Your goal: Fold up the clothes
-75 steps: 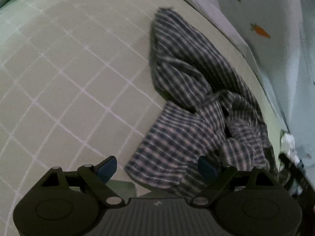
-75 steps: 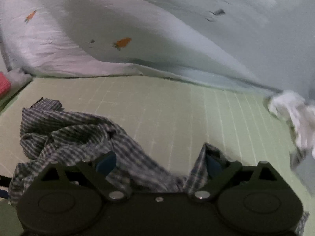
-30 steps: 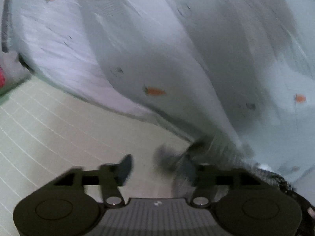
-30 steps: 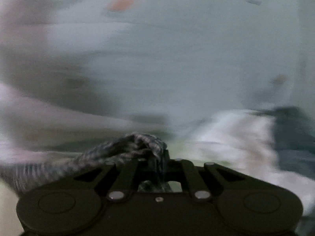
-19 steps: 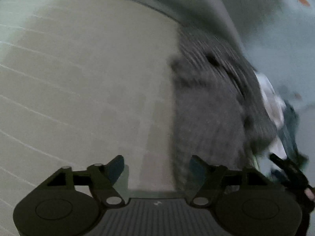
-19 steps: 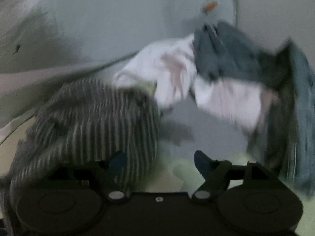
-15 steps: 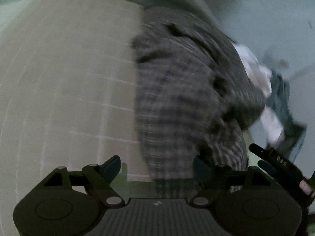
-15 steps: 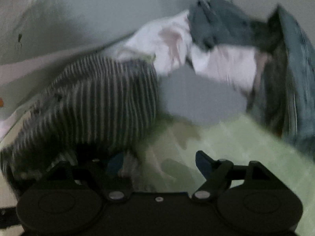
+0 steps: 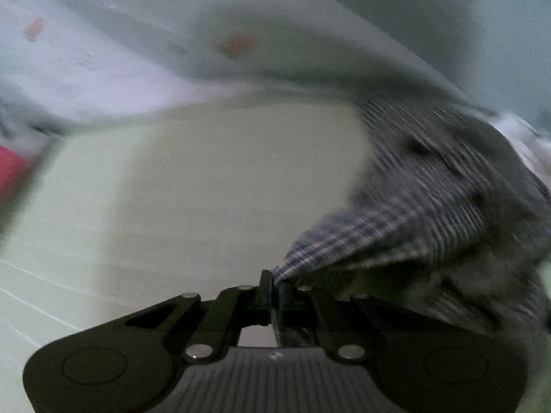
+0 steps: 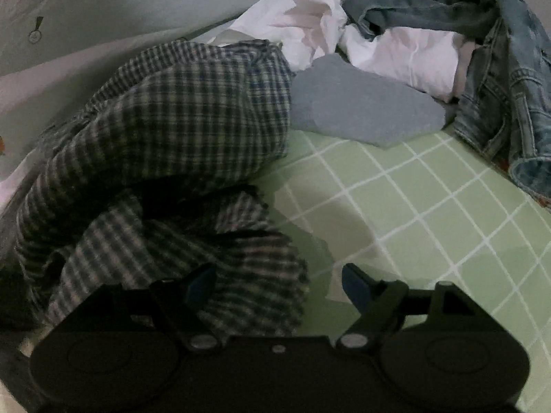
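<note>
Plaid shirt [image 10: 193, 130] is crumpled in a heap on green grid sheet [image 10: 430, 213], ahead-left of right gripper [image 10: 279, 284], bulging up high with a lower fold running under the gripper's left finger [image 10: 201, 284]. Right gripper jaws spread wide, holding nothing; right fingertip over bare sheet, left one over plaid cloth, contact can't be told. Beyond the shirt, ahead of right gripper: flat grey cloth [image 10: 365, 106] touching the shirt's right edge, then white garment [image 10: 396, 48] bunched behind it, then denim piece [image 10: 499, 69] ahead-right, draped over the white one and trailing down onto the sheet. Pale quilt [image 10: 103, 17] with small prints rises ahead-left behind the shirt. Left view is motion-blurred. Left gripper [image 9: 273, 284] jaws pinched together on a corner of the plaid shirt [image 9: 430, 199]; cloth stretches taut from the fingertips up and to the right, rest of it bunched ahead-right. Sheet [image 9: 172, 206] fills the area ahead and left of left gripper, grid lines barely readable in the blur. Quilt [image 9: 241, 41] with orange spots lies across the far side ahead. Red blur [image 9: 10, 168] at far left edge, can't tell what. White cloth [image 9: 530, 141] peeks beyond the shirt at far right.
</note>
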Demonstrator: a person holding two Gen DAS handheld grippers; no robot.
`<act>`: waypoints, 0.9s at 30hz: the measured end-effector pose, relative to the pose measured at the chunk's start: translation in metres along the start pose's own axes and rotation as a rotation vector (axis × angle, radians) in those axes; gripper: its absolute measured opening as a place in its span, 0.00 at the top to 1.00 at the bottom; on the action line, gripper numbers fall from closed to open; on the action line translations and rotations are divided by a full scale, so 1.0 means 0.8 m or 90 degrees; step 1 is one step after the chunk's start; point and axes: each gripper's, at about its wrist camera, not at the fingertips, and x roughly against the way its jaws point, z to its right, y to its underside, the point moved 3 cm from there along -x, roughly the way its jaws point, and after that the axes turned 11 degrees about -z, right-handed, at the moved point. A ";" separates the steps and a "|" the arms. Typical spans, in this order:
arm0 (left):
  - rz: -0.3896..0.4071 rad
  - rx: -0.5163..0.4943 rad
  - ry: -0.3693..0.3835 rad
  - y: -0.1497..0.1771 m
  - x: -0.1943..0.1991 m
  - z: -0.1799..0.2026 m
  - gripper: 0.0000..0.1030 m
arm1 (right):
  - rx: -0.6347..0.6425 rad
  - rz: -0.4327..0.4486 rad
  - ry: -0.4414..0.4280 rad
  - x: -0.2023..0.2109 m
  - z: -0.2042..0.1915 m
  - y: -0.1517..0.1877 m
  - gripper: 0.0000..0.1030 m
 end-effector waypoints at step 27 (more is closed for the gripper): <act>-0.009 0.218 0.033 0.040 -0.034 -0.293 0.19 | -0.026 0.075 -0.100 0.042 -0.204 0.080 0.05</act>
